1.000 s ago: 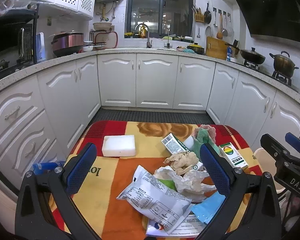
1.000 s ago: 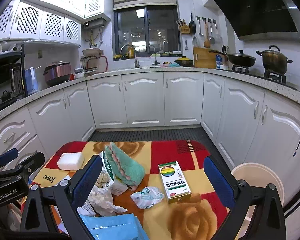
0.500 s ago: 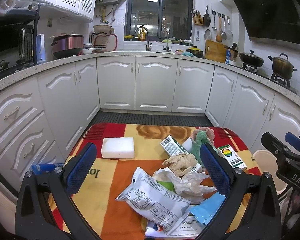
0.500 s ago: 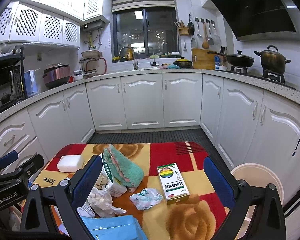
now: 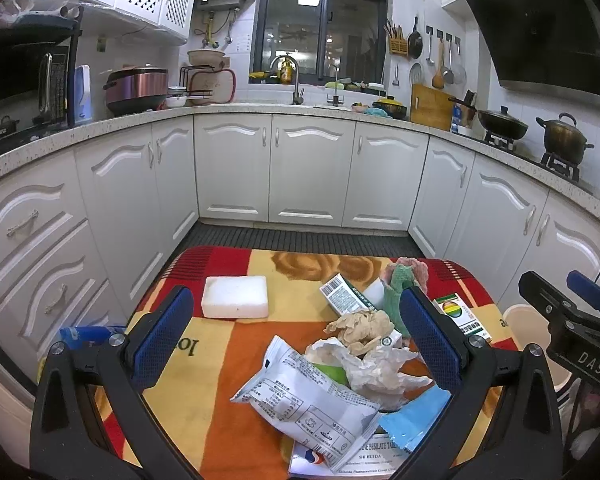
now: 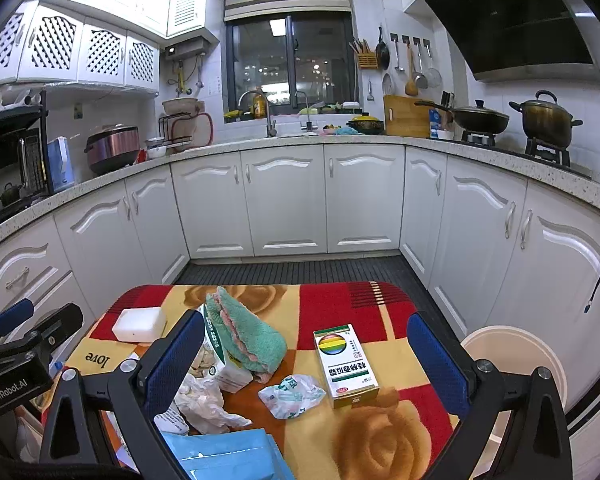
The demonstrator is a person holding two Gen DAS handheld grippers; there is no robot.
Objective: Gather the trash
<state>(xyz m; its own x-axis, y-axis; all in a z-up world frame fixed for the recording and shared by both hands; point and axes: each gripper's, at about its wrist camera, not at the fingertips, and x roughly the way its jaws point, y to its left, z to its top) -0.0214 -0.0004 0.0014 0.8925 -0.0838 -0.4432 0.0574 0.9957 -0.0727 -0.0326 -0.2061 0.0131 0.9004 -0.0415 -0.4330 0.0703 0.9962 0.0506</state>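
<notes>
2 grippers are hovering over a table (image 5: 236,344) draped in a red, yellow and orange cloth. Left gripper (image 5: 296,332) is gaping wide, gripping nothing; right gripper (image 6: 308,354) is likewise spread wide and holding nothing. Trash is lying heaped on the cloth: in the left wrist view a white printed wrapper (image 5: 304,396) is sitting at 6 o'clock of the table, crumpled brown paper (image 5: 360,326) is resting just beyond it, and a white foam block (image 5: 236,297) is lying apart at 10 o'clock. In the right wrist view a rainbow-marked box (image 6: 346,364) is lying between the fingers, a crumpled white-green wrapper (image 6: 292,396) is sitting just beside it at 7 o'clock, and a green towel (image 6: 246,338) is lying at 9 o'clock. A pale bin (image 6: 512,356) is standing off the table at 3 o'clock.
</notes>
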